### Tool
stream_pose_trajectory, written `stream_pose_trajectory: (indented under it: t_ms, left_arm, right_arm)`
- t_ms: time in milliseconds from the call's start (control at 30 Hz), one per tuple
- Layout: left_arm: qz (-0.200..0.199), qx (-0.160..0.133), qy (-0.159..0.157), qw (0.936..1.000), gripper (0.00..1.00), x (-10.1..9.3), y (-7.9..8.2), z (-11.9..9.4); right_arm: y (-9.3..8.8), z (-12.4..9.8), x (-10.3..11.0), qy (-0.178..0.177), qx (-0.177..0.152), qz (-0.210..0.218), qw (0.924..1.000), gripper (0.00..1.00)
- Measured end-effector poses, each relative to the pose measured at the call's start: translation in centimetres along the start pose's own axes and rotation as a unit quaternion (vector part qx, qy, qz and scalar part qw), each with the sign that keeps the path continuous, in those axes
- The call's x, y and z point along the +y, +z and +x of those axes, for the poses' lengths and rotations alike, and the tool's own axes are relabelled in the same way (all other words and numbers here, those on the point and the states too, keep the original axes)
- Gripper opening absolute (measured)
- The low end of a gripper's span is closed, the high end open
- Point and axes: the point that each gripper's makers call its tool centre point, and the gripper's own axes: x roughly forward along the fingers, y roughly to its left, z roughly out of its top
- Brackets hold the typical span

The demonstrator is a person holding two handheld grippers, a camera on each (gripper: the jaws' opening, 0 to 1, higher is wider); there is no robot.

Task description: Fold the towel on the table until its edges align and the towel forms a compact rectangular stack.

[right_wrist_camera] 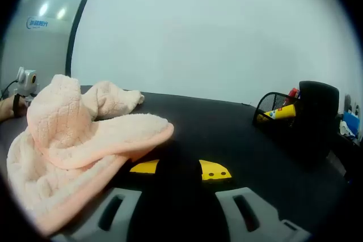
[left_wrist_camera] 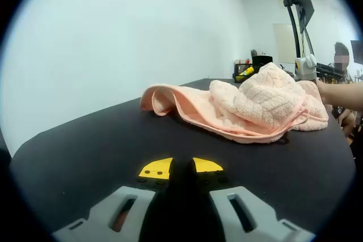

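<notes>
On the black tabletop (left_wrist_camera: pixel 85 140) lies a pink towel (left_wrist_camera: pixel 249 106), crumpled in a heap w/ loose folds, edges not aligned. In left gripper view the towel sits well ahead of the left hand-held gripper (left_wrist_camera: pixel 180 196), toward the far right part of the tabletop; jaws apart, nothing between them, low over the bare surface. A yellow mark (left_wrist_camera: pixel 156 168) shows on the tabletop just ahead of the jaws. Beyond the towel, a person's forearm (left_wrist_camera: pixel 343 94) comes in from the right; a black pole (left_wrist_camera: pixel 295 21) rises behind it. A dark organizer (left_wrist_camera: pixel 249 72) w/ sth yellow in it stands at the far tabletop edge. In right gripper view the towel (right_wrist_camera: pixel 74 145) is close, left of the right hand-held gripper (right_wrist_camera: pixel 180 202), one flap reaching toward centre; can't tell if it touches the left jaw. Jaws apart, empty. Yellow mark (right_wrist_camera: pixel 212 171) ahead of them, partly under the towel flap. Mesh organizer (right_wrist_camera: pixel 283 117) w/ yellow item sits at right, beside a black block (right_wrist_camera: pixel 317 111). White wall (right_wrist_camera: pixel 198 32) behind.
</notes>
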Motion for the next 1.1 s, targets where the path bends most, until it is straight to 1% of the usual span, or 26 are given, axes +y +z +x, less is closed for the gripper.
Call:
stream_pose_trajectory:
  t_ms: [733, 767, 800, 833, 867, 900, 933, 967, 1000, 1033, 1067, 1100]
  left_arm:
    - [-0.001, 0.001, 0.005, 1.0000, 0.17, -0.4, -0.2, -0.6]
    - [0.009, 0.002, 0.019, 0.9998, 0.19, 0.1, -0.1, -0.7]
    - [0.022, 0.008, 0.046, 0.9986, 0.22, 0.8, -0.1, -0.8]
    - [0.042, 0.009, 0.051, 0.9977, 0.24, 0.7, 0.0, -0.7]
    - [0.050, 0.013, 0.048, 0.9975, 0.24, 0.0, 0.1, -0.8]
    - [0.053, 0.016, 0.058, 0.9967, 0.24, 0.1, 0.1, -0.9]
    - [0.055, 0.014, 0.056, 0.9968, 0.23, 0.3, 0.1, -0.9]
    - [0.053, 0.013, 0.052, 0.9971, 0.19, 0.2, 0.1, -0.8]
    - [0.045, 0.017, 0.049, 0.9976, 0.14, 0.3, 0.0, -0.6]
    - [0.034, 0.022, 0.055, 0.9977, 0.11, 0.5, -0.1, -0.5]
    - [0.025, 0.025, 0.053, 0.9980, 0.09, 0.5, -0.1, -0.3]
    - [0.025, 0.023, 0.048, 0.9983, 0.07, 0.3, -0.1, -0.2]
  right_arm:
    - [-0.1, -0.1, 0.3, 0.003, -0.001, 0.000, 1.0000, 0.23]
    - [-0.2, -0.1, 0.2, 0.002, -0.001, 0.000, 1.0000, 0.23]
    - [-0.2, -0.2, 0.3, 0.002, -0.001, 0.000, 1.0000, 0.23]
    - [-0.2, -0.1, 0.3, 0.003, -0.002, 0.000, 1.0000, 0.23]
    - [-0.3, -0.1, 0.3, 0.002, -0.002, 0.000, 1.0000, 0.23]
    - [-0.3, -0.1, 0.2, 0.001, -0.002, 0.000, 1.0000, 0.23]
    - [-0.2, -0.1, 0.1, 0.000, -0.003, 0.000, 1.0000, 0.23]
    - [-0.2, -0.1, 0.1, 0.000, -0.005, 0.001, 1.0000, 0.23]
    - [-0.1, -0.1, 0.1, 0.001, -0.008, 0.002, 1.0000, 0.23]
    - [0.3, -0.1, 0.3, 0.004, -0.017, 0.006, 0.9998, 0.23]
    - [0.8, -0.2, 0.4, 0.004, -0.033, 0.024, 0.9992, 0.23]
    - [1.3, -0.3, 0.1, -0.003, -0.037, 0.040, 0.9985, 0.23]
